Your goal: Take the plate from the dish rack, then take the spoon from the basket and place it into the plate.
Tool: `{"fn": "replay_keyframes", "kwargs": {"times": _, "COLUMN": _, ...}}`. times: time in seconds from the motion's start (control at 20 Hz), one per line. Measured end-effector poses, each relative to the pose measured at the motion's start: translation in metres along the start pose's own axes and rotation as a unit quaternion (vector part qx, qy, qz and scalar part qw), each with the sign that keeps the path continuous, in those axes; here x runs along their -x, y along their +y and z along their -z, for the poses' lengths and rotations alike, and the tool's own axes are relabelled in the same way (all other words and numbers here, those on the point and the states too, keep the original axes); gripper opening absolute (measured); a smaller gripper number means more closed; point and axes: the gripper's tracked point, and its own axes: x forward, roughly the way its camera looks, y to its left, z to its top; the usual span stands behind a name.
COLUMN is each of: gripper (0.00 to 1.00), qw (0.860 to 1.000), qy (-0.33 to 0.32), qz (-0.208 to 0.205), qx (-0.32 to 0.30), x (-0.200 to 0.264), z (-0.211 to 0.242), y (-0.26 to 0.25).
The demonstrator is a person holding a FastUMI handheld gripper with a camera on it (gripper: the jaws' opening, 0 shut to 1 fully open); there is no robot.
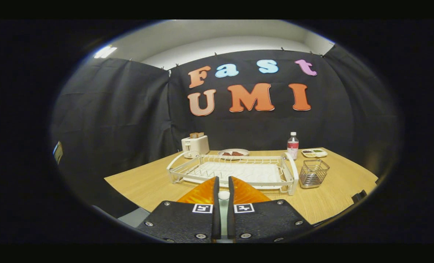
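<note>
Your gripper (223,182) pressed almost together on nothing, just short of the dish rack's (235,171) near rim, plate (233,152) behind that rack, basket (313,173) beside its right end, bare table (147,182) left of it.

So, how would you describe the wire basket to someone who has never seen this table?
Find the white dish rack on the wooden table, beyond the nearly closed gripper. The wire basket stands just off its right end. It is a small, square metal mesh cup, unlike the bottle behind it.

Dim booth; a ceiling lamp (105,52) glows above, the counter (147,182) evenly lit, edges bowed and soft.
</note>
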Motion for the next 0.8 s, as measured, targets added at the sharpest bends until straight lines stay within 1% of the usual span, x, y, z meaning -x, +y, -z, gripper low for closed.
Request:
{"fn": "replay_keyframes", "kwargs": {"times": 0.3, "gripper": 0.07, "qw": 1.0, "qy": 0.029, "qz": -0.004, "qx": 0.003, "x": -0.013, "z": 0.027, "y": -0.002}}
{"fn": "replay_keyframes", "kwargs": {"times": 0.5, "gripper": 0.11, "qw": 0.998, "qy": 0.058, "qz": -0.004, "qx": 0.012, "x": -0.019, "z": 0.046, "y": -0.007}}
{"fn": "replay_keyframes", "kwargs": {"times": 0.6, "gripper": 0.15, "qw": 0.996, "qy": 0.083, "qz": 0.007, "qx": 0.018, "x": -0.023, "z": 0.062, "y": -0.016}}
{"fn": "replay_keyframes", "kwargs": {"times": 0.8, "gripper": 0.4, "qw": 0.995, "qy": 0.099, "qz": 0.018, "qx": -0.003, "x": -0.031, "z": 0.072, "y": -0.028}}
